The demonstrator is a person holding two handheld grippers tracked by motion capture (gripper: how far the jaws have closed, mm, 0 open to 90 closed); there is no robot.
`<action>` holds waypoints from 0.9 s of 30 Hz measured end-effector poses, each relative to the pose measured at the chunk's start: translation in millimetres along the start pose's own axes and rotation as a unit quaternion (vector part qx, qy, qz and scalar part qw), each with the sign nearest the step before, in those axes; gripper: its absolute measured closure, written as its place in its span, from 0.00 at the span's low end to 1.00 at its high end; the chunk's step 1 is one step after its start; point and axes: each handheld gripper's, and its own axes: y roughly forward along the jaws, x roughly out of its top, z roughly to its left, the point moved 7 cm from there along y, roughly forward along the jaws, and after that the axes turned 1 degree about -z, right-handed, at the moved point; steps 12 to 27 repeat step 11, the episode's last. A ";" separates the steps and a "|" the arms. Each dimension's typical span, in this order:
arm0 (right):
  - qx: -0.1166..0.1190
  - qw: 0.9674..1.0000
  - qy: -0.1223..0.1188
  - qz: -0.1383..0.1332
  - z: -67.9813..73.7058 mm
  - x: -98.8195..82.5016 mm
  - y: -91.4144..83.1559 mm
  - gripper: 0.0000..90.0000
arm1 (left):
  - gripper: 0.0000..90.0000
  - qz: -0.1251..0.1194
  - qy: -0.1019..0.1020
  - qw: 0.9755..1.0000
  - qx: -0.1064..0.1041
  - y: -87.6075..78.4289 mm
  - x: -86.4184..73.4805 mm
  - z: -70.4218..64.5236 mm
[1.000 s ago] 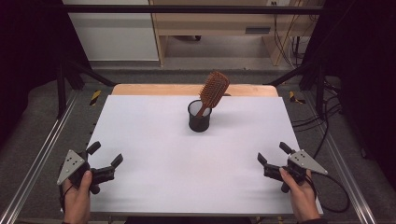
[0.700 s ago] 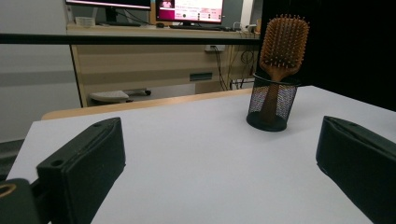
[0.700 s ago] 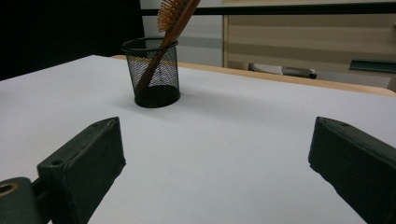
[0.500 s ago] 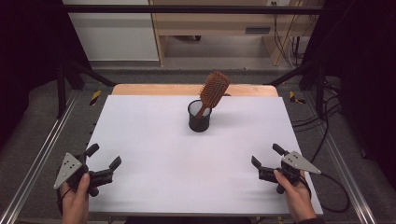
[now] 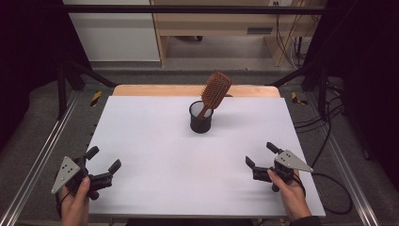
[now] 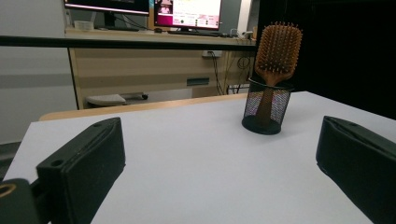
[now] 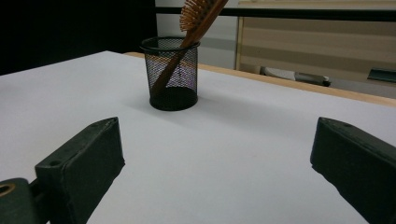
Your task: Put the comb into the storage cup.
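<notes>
White and bare, the worktop (image 5: 155,141) carries a black mesh cup (image 5: 201,117) toward the middle of its far edge, and the wooden hairbrush (image 5: 214,92) stands handle-down in it, leaning to the right, bristle head clear above the rim and free to take. You hold your left gripper (image 5: 104,162) at the near left corner and your right gripper (image 5: 259,154) near the near right corner, both released with jaws spread wide and nothing between them, each aimed at the cup.
</notes>
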 end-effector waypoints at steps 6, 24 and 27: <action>0.002 1.000 -0.008 0.007 0.8 -3.8 3.2 0.03 | 0.02 0.007 0.004 1.000 -0.008 7.0 -2.2 -4.4; -0.001 1.000 -0.004 0.018 -1.7 -8.1 2.3 0.03 | 0.02 0.016 0.006 1.000 -0.011 11.1 -5.4 -6.5; -0.001 1.000 -0.004 0.018 -1.7 -8.1 2.3 0.03 | 0.02 0.016 0.006 1.000 -0.011 11.1 -5.4 -6.5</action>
